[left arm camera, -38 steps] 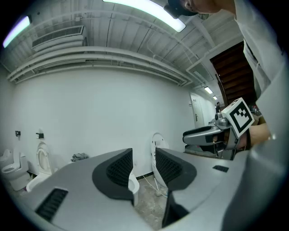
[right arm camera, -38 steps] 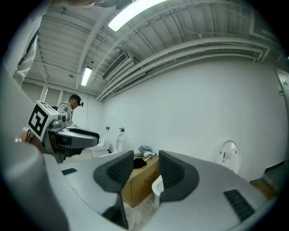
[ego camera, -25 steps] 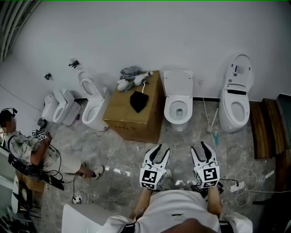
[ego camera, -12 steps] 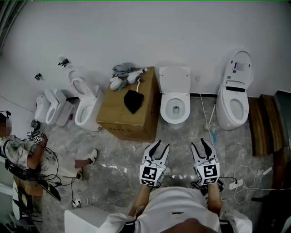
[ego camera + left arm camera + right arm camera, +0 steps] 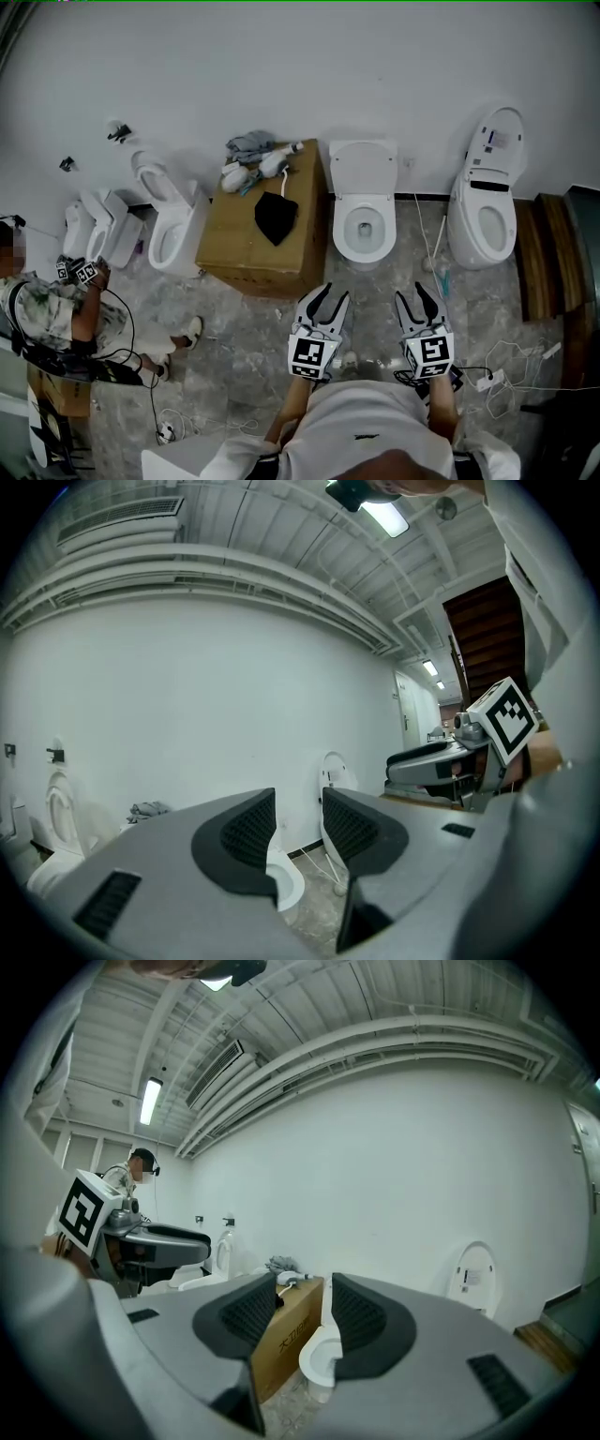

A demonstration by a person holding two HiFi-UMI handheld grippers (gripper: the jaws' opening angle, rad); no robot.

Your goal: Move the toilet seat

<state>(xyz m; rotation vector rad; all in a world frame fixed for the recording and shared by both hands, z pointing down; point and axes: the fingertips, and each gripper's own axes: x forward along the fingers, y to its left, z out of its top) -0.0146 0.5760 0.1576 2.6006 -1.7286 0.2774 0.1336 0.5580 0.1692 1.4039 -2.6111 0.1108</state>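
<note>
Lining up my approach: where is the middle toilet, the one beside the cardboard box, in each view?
Head view: middle toilet, upper centre against the wall.
Left gripper view: its bowl low between the jaws.
Right gripper view: its bowl low between the jaws.
Shared landmark: the neighbouring toilet to its right.

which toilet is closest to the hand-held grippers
The middle toilet just right of the cardboard box; the others stand farther off to either side.

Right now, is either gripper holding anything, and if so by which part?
Nothing is held. The left gripper and the right gripper are both shut and empty, with the toilet ahead of them untouched.
</note>
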